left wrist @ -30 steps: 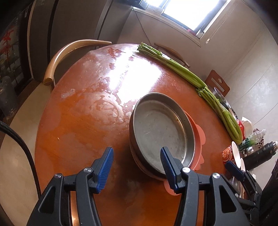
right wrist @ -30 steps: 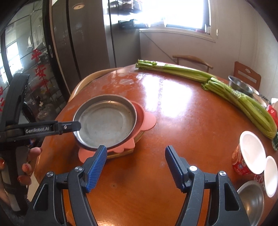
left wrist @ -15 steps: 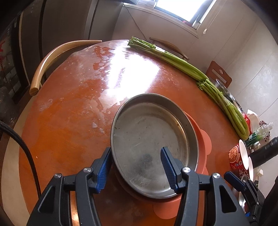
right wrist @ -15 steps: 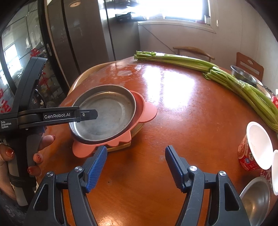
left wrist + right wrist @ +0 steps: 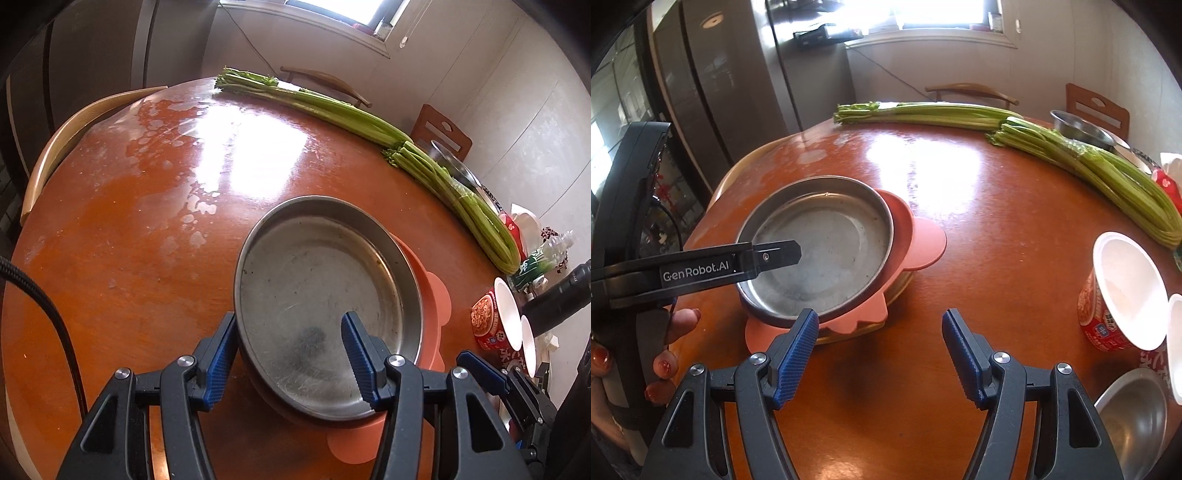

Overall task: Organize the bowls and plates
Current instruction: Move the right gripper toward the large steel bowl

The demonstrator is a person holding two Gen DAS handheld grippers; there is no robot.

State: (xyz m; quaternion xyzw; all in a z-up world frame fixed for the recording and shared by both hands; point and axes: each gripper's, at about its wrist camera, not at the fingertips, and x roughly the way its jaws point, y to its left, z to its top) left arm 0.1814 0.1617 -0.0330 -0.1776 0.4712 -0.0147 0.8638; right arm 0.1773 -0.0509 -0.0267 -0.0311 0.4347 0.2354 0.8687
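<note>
A round steel plate (image 5: 317,295) (image 5: 820,251) lies on top of an orange flower-shaped plate (image 5: 436,306) (image 5: 916,236), itself on a wooden-coloured dish, on the round brown table (image 5: 147,221). My left gripper (image 5: 288,354) is open and straddles the steel plate's near rim: one finger outside the rim, the other over the plate's inside. It also shows in the right wrist view (image 5: 775,254) over the plate. My right gripper (image 5: 879,350) is open and empty above the table, just right of the stack.
Long celery bunches (image 5: 369,122) (image 5: 1071,155) lie across the far side. Two paper noodle cups (image 5: 1123,291) (image 5: 495,317) and a steel bowl (image 5: 1134,417) stand at the right. Another steel bowl (image 5: 1082,129) sits far right. Chairs surround the table.
My left gripper has moved forward over the steel plate, so its fingers now straddle the near rim. My right gripper has moved a little closer to the stack.
</note>
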